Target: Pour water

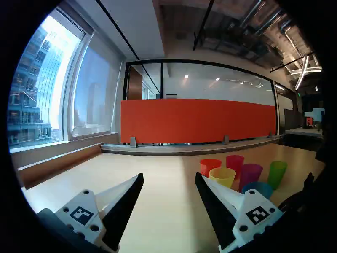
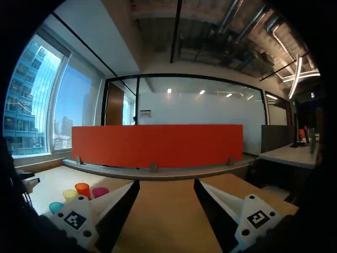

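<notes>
Starting nearest, the left gripper is seen with its fingers spread apart over the wooden table, nothing between them, and the right gripper is likewise found spread and holding nothing. A cluster of coloured cups is recorded standing on the table just beyond the left gripper, the blue cup partly hidden behind one finger. Farther off, an orange partition is noted along the table's far edge, with windows beyond.
</notes>
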